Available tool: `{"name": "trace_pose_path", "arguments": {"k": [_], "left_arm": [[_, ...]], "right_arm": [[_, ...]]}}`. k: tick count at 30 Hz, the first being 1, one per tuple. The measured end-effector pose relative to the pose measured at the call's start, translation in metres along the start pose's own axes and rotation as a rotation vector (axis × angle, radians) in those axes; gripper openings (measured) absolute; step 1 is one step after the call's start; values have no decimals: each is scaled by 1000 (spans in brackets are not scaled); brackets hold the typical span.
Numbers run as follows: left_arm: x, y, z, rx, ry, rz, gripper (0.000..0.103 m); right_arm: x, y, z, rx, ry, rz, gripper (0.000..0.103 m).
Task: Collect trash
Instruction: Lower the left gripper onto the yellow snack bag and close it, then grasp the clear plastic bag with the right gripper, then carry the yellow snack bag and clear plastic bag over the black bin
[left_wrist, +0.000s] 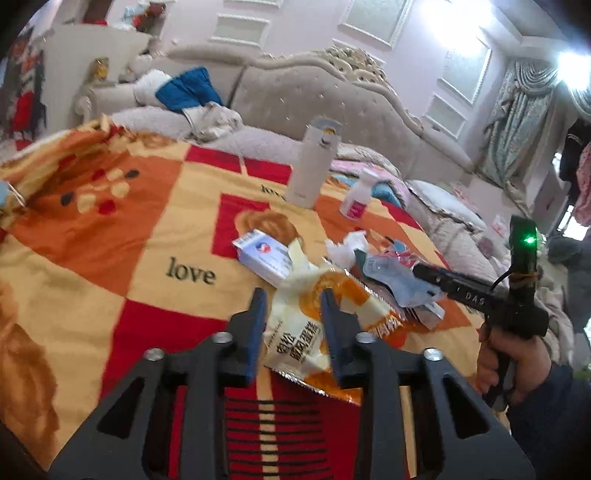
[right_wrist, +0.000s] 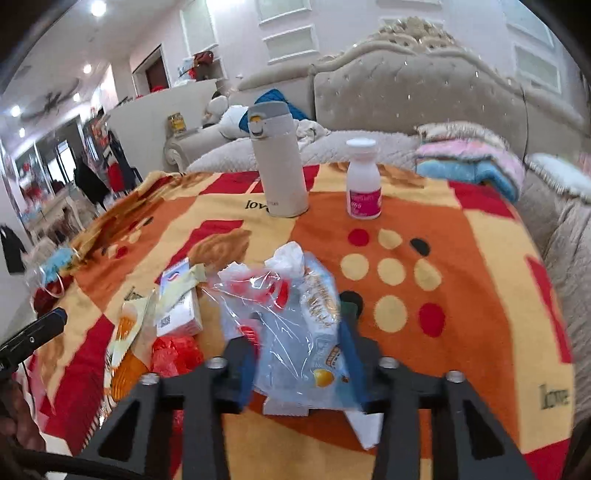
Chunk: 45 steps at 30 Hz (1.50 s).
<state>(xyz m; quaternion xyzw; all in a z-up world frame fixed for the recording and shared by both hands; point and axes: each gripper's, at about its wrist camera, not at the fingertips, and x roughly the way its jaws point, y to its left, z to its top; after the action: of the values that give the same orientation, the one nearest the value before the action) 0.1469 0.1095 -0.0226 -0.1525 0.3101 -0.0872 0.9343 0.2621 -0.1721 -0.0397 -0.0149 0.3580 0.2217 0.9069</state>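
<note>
Left wrist view: far left, bare orange, red and cream "love" fleece blanket (left_wrist: 147, 236). Further right, a small white and blue cardboard box (left_wrist: 264, 256), lying flat just behind the pile of trash. Then the left gripper (left_wrist: 293, 299), jaws apart and straddling a crinkly cream and orange foil snack wrapper (left_wrist: 310, 321); not yet pinched, by the look of it. Light, limp, slick film: likely to slide or fold away, so best nipped at a doubled crease or the sealed serrated edge rather than the flat face. Behind, a tall white flask with a grey lid (left_wrist: 312, 166) and a small white pill bottle with a pink label (left_wrist: 356, 197), both upright and well clear of the pile. Just right of the foil wrapper, a crumpled white tissue (left_wrist: 343, 249), soft and weightless.

Right wrist view: at centre, the right gripper (right_wrist: 299, 325) with a clear and pale blue plastic snack bag (right_wrist: 291, 325) bunched between its fingers; whether clamped or merely around it, cannot tell. Thin, springy and slippery film; safest taken deep in the bunched middle.
</note>
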Motion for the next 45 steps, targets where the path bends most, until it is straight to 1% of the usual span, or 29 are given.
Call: {"name": "trace_pose_path", "arguments": {"k": [1, 2, 4, 7, 9, 12, 13, 14, 15, 16, 19, 21, 25, 28, 30, 31, 32, 33, 34, 35, 37, 41, 42, 43, 44, 45], "left_arm": [[0, 0, -1, 4, -5, -4, 60], [2, 0, -1, 17, -12, -12, 70], [7, 1, -1, 24, 0, -23, 71], [24, 4, -2, 24, 57, -48, 71], [37, 5, -4, 10, 105, -62, 71], [46, 1, -6, 10, 135, -82, 70], [47, -1, -7, 12, 141, -78, 64], [48, -2, -7, 9, 145, -79, 36], [50, -4, -9, 1, 169, -82, 21], [51, -5, -10, -2, 185, -82, 12], [39, -11, -13, 2, 160, -79, 5], [22, -14, -13, -5, 125, -67, 5], [-13, -16, -4, -18, 32, -54, 5], [-17, -21, 3, 46, 18, -25, 5], [-3, -19, 4, 63, 60, -55, 11], [6, -18, 4, 64, 89, -58, 27], [16, -16, 2, 63, 112, -59, 55], [21, -15, 0, 71, 109, -47, 69], [25, -15, -2, 88, 99, -24, 78], [29, -15, -4, 101, 94, -15, 78], [39, -12, -6, 98, 117, -38, 78], [68, -7, -16, 84, 225, -55, 78], [71, -7, -18, 83, 238, -61, 78], [72, -8, -19, 84, 238, -69, 71], [69, -10, -21, 89, 222, -63, 40], [67, -11, -21, 89, 226, -57, 33]], "right_arm": [[-4, 3, 0, -11, -6, 8, 33], [-10, 5, 0, -20, -13, 13, 31], [-24, 7, -3, -33, -34, 27, 30], [-48, 6, -11, -34, -72, 35, 30], [-67, -1, -19, -18, -104, 37, 30], [-93, -14, -34, 10, -147, 41, 30], [-101, -20, -41, 19, -161, 30, 30], [-107, -25, -45, 25, -169, 23, 30], [-111, -32, -51, 35, -175, 14, 30], [-116, -39, -57, 53, -184, 4, 30], [-126, -67, -80, 147, -207, -16, 30], [-129, -81, -91, 189, -189, -35, 30], [-157, -92, -96, 198, -244, -57, 30], [-167, -98, -99, 209, -255, -67, 30], [-173, -101, -101, 216, -263, -66, 30], [-175, -101, -102, 215, -264, -66, 30], [-175, -101, -102, 211, -261, -65, 30], [-175, -100, -103, 204, -257, -68, 30], [-174, -97, -102, 193, -254, -68, 30], [-173, -96, -103, 184, -250, -67, 30], [-171, -92, -103, 161, -239, -72, 30], [-169, -93, -104, 159, -232, -75, 30], [-168, -94, -104, 163, -231, -75, 30], [-168, -94, -104, 165, -232, -77, 30], [-169, -94, -104, 165, -234, -80, 30], [-169, -93, -104, 164, -236, -82, 30]]}}
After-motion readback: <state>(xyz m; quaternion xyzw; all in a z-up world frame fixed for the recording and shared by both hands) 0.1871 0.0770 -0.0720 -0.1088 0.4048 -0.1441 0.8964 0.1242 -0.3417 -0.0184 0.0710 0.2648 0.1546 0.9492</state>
